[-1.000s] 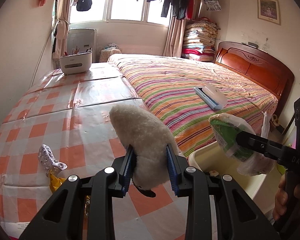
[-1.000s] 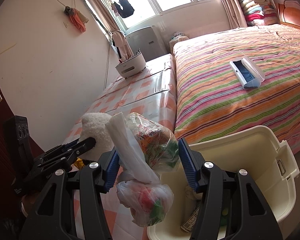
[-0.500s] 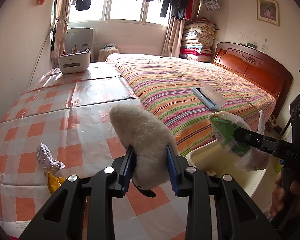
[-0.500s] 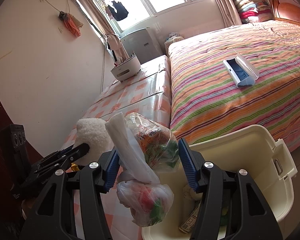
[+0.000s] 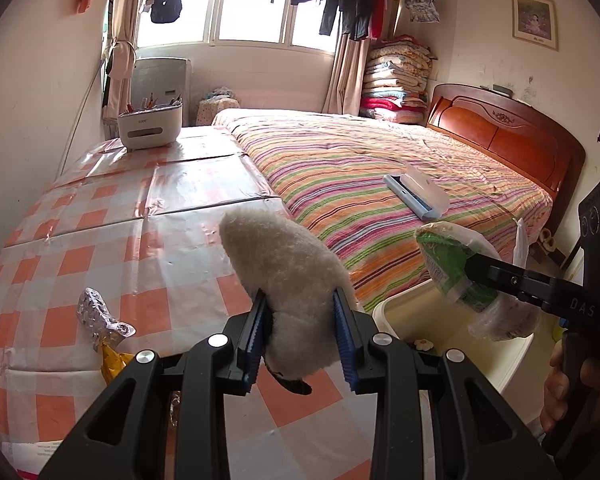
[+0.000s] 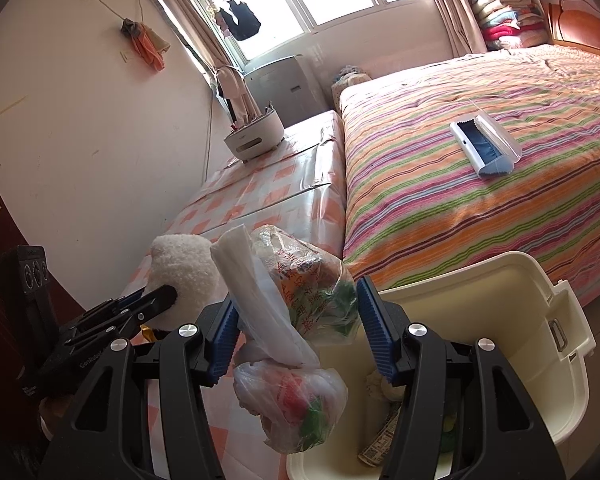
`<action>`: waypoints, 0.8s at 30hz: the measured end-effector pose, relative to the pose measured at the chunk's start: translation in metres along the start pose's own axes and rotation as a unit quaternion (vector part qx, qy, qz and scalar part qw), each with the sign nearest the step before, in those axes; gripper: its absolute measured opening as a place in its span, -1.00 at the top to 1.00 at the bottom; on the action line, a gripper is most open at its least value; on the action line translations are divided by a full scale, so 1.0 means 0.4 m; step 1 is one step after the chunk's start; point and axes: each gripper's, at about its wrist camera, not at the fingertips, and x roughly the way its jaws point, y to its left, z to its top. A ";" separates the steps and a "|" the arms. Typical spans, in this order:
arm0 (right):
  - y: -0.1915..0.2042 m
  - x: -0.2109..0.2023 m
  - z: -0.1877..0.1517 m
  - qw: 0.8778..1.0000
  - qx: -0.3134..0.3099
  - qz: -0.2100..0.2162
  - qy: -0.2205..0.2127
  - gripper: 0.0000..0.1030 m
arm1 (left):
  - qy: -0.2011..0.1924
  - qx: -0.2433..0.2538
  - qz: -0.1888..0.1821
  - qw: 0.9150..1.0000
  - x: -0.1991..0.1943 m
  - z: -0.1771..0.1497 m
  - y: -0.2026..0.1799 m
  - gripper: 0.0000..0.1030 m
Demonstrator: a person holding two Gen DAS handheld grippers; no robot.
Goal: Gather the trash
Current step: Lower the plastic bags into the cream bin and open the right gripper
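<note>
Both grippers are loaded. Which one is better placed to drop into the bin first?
Right, probably. The right gripper holds the clear plastic bag of wrappers beside the cream plastic bin, while the left gripper holds its fluffy white pad above the checked table.

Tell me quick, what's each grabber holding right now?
Left gripper: jaws shut on the fluffy white pad.
Right gripper: jaws shut on the plastic bag of trash, beside the cream bin.

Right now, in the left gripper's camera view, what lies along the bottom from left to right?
Foil wrapper → fluffy white pad in the left gripper → cream bin → bagged trash in the right gripper.
</note>
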 end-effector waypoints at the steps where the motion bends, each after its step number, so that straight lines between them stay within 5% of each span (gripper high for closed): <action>1: 0.000 0.001 0.001 1.000 -0.001 0.000 0.000 -0.06 | 0.001 0.000 0.000 1.000 0.001 0.000 0.000 0.40; 24: -0.008 -0.020 0.001 1.000 0.001 -0.009 -0.010 -0.06 | 0.001 0.002 -0.003 1.000 -0.007 -0.001 -0.011 0.39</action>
